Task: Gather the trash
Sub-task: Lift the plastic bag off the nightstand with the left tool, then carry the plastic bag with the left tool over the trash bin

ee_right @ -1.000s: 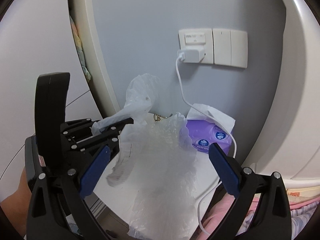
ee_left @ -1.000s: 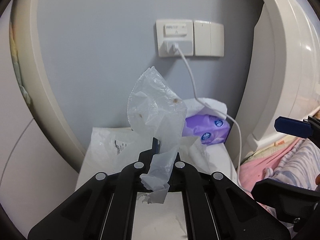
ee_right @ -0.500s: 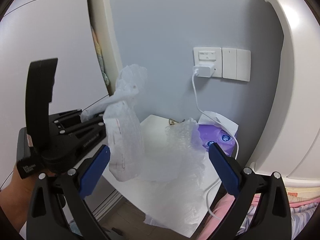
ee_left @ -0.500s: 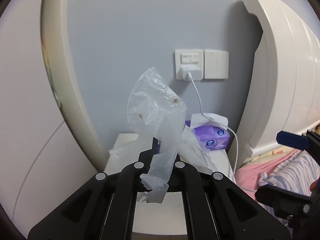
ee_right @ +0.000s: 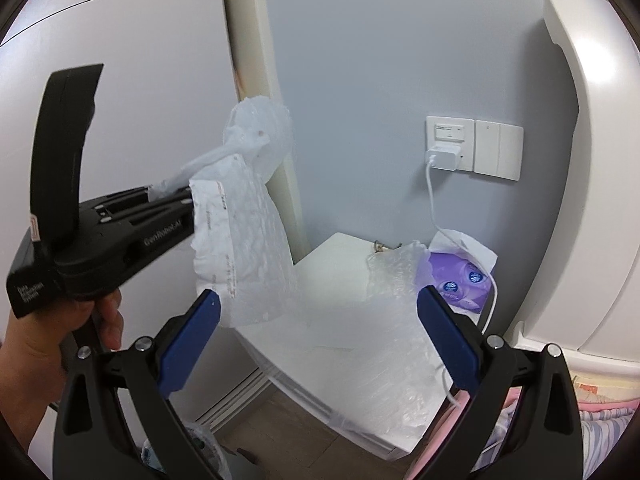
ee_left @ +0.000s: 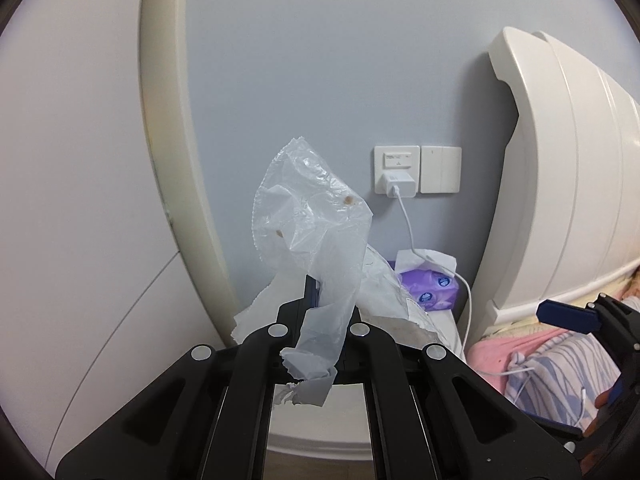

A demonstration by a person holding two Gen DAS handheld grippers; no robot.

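Observation:
My left gripper [ee_left: 314, 300] is shut on a crumpled clear plastic bag [ee_left: 312, 216] with brown specks, plus a white bubble-wrap mailer that hangs below it. In the right wrist view the same gripper [ee_right: 188, 200] holds the bag [ee_right: 256, 136] and the mailer [ee_right: 244, 248] up in the air, left of the white nightstand [ee_right: 320, 344]. My right gripper [ee_right: 320, 312] is open and empty, its blue pads wide apart. A sheet of clear bubble wrap [ee_right: 400, 320] lies on the nightstand and droops over its front edge.
A purple tissue pack [ee_right: 460, 276] sits at the back of the nightstand by the wall. A white charger and cable [ee_right: 440, 160] hang from the wall socket. A white headboard [ee_right: 592, 200] and bedding [ee_left: 560, 368] are on the right. A white door stands left.
Both grippers have pulled back from the nightstand. The left gripper has lifted the plastic bag and the mailer off the nightstand and carried them left. The bubble wrap sheet stays there.

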